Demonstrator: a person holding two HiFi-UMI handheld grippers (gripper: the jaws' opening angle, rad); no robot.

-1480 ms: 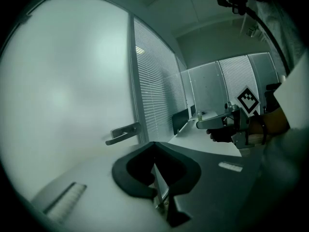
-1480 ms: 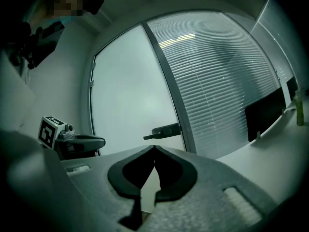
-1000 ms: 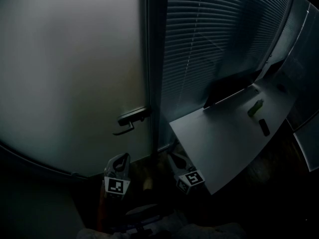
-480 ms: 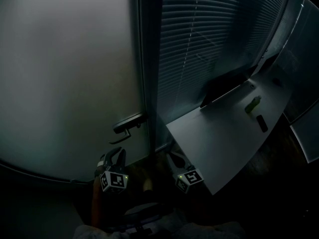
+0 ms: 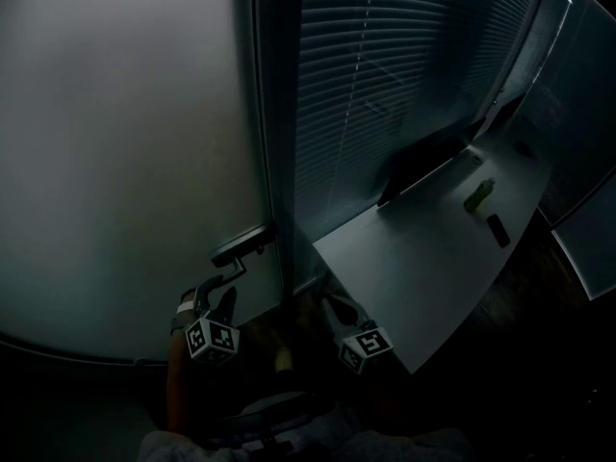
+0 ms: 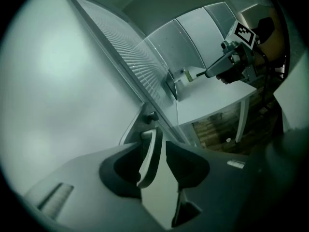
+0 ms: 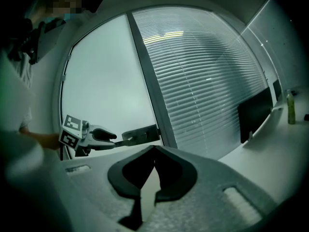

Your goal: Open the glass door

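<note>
The frosted glass door [image 5: 125,162] fills the left of the head view, with a dark lever handle [image 5: 239,245] near its right edge. My left gripper [image 5: 210,292] reaches up to the lever's free end. In the left gripper view the lever [image 6: 150,149] lies between the jaws of the left gripper [image 6: 157,144], close to the left one and with a gap to the right one. These jaws have just been opening and stand open. My right gripper [image 5: 339,308] hangs by the desk's corner, shut and holding nothing [image 7: 154,150].
A dark frame post [image 5: 274,142] and slatted blinds [image 5: 385,85] stand to the right of the door. A pale curved desk [image 5: 433,268] juts in at the right, with a dark monitor [image 5: 419,166], a green bottle [image 5: 478,195] and a small dark object [image 5: 497,230] on it.
My left gripper has shifted left, rolled over and come up against the lever's free end. The right gripper has barely moved.
</note>
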